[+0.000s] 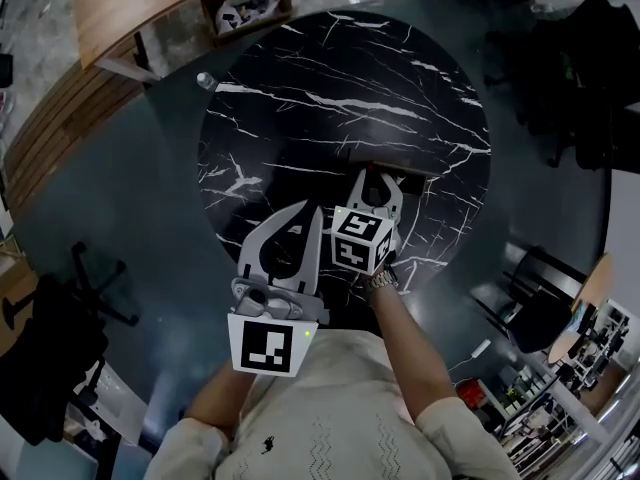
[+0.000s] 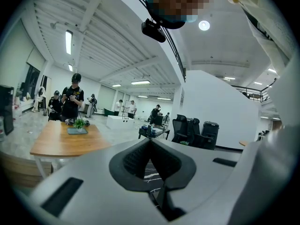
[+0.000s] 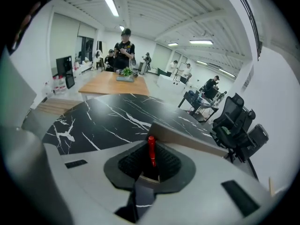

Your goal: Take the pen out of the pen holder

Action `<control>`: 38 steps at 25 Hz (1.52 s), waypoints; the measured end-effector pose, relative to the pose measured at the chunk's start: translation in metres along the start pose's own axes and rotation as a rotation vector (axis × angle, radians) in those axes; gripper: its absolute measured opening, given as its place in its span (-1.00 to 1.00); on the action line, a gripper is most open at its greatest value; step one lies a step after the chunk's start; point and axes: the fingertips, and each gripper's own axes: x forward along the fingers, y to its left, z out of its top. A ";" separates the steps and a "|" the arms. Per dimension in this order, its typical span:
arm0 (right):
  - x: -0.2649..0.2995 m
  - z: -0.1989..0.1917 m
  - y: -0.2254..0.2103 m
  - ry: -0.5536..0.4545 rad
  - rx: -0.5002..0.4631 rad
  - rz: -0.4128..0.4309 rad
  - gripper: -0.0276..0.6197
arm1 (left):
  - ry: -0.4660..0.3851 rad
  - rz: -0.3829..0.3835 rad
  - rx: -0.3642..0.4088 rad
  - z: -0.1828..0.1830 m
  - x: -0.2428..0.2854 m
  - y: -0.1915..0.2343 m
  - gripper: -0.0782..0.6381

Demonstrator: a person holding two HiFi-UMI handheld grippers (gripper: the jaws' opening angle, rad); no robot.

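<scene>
Head view, count: 2 hand-held grippers, 1 round black surface [image 1: 300,98] veined in white, 1 brown pen holder [image 1: 405,172].
Head view, left hand-held gripper [image 1: 308,211]: over the near part of the surface, pointing away from the body, just beside the right one and a little nearer.
Head view, right hand-held gripper [image 1: 376,178]: tips at the near edge of the pen holder, marker cube [image 1: 360,240] behind them.
Head view, right arm: forearm stretched forward, wristwatch [image 1: 382,280] on the wrist.
Head view, surroundings: 1 wooden table [image 1: 130,8] at upper left, past the surface's rim.

Left gripper view, jaws: tips together, empty, with a sliver of the veined surface showing through the gap below them.
Left gripper view, pose: aimed out across the room rather than down.
Left gripper view, background: the wooden table with 1 small plant [image 2: 79,123] on it, several people standing, black office chairs [image 2: 187,130] at right.

Right gripper view, count: 1 red pen [image 3: 151,150].
Right gripper view, jaws: narrow, clamped on the pen, 1 black pad on each side of its shaft.
Right gripper view, pen: upright, top poking just above the jaw tips, lower end hidden behind the jaws. Still in the holder or clear of it: cannot tell.
Right gripper view, pen holder: tan edge just beyond the jaws, standing on the surface.
Right gripper view, pose: aimed low across the surface towards the wooden table.
</scene>
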 end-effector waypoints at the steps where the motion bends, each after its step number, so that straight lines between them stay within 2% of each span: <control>1: -0.004 0.002 -0.004 -0.014 0.005 0.007 -0.74 | -0.001 0.002 0.004 -0.001 -0.001 -0.002 -0.75; 5: -0.033 0.011 -0.020 -0.076 0.042 0.037 -0.73 | -0.008 0.008 0.001 0.001 -0.008 -0.017 -0.75; 8: -0.062 0.031 -0.034 -0.170 0.075 0.066 -0.74 | -0.046 0.014 0.001 0.012 -0.010 -0.030 -0.75; 10: -0.086 0.043 -0.042 -0.240 0.089 0.103 -0.74 | -0.077 0.026 -0.009 0.021 -0.013 -0.042 -0.75; 13: -0.136 0.045 -0.050 -0.290 0.106 0.184 -0.74 | -0.076 0.051 -0.024 0.030 -0.030 -0.068 -0.75; 17: -0.176 0.059 -0.075 -0.407 0.118 0.251 -0.74 | -0.142 0.083 0.030 0.045 -0.033 -0.104 -0.75; 24: -0.251 0.036 -0.151 -0.555 0.152 0.294 -0.73 | -0.207 0.087 0.136 0.054 -0.052 -0.209 -0.75; 28: -0.283 0.018 -0.191 -0.608 0.155 0.303 -0.74 | -0.230 0.095 0.155 0.054 -0.058 -0.252 -0.75; 33: -0.309 -0.001 -0.221 -0.646 0.215 0.335 -0.73 | -0.234 0.084 0.196 0.052 -0.067 -0.287 -0.75; 38: -0.328 -0.007 -0.230 -0.674 0.240 0.383 -0.73 | -0.249 0.103 0.199 0.054 -0.078 -0.300 -0.75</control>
